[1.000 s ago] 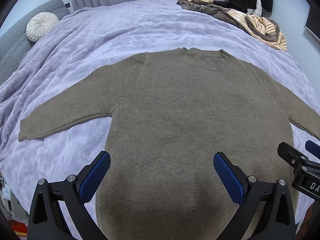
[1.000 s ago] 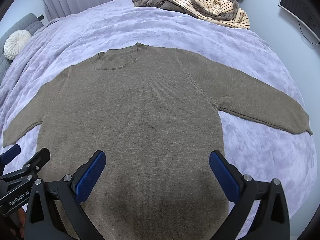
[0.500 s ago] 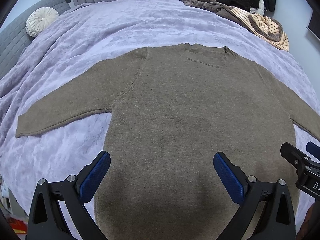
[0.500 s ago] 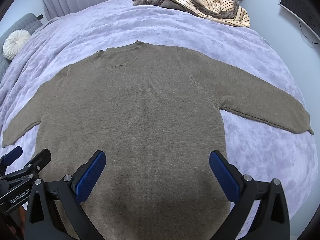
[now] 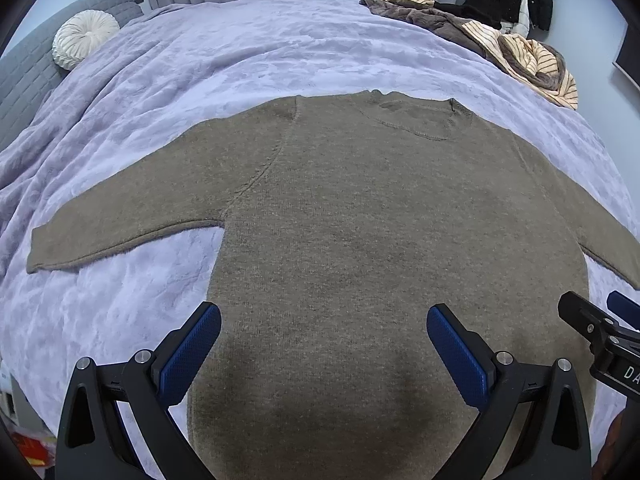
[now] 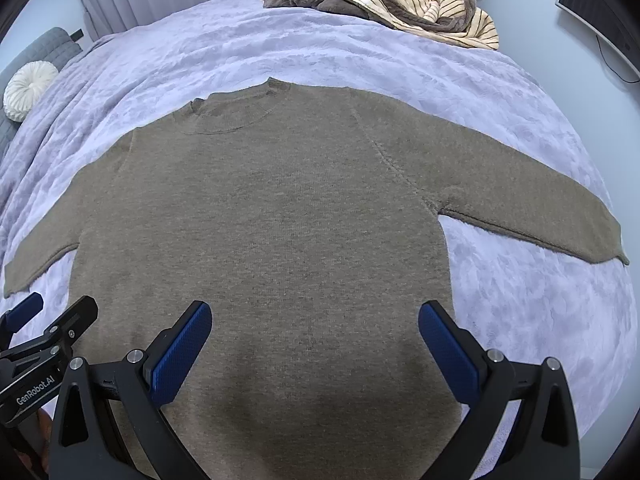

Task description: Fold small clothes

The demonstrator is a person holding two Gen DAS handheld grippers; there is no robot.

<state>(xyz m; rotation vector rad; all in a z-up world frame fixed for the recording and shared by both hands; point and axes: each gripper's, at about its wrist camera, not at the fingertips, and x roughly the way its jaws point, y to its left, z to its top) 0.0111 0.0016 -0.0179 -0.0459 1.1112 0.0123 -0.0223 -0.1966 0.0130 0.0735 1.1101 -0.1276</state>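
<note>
One brown sweater (image 5: 380,240) lies flat and face up on the bed (image 5: 260,52), which is covered by a lilac blanket. Its two sleeves are spread out to either side and its collar points toward the far edge. The hem is nearest the cameras.

Two tools are in view. The left hand-held gripper (image 5: 324,344) hangs over the lower left part of the sweater with its two blue pads spread wide, holding nothing. The right hand-held gripper (image 6: 316,340) hangs over the lower right part, likewise spread wide and holding nothing. Each shows at the edge of the other's view.

One heap of striped and dark clothes (image 6: 400,4) sits at the far right corner of the bed. One round white cushion (image 5: 86,42) rests against the grey headboard (image 5: 24,80) on the left.
</note>
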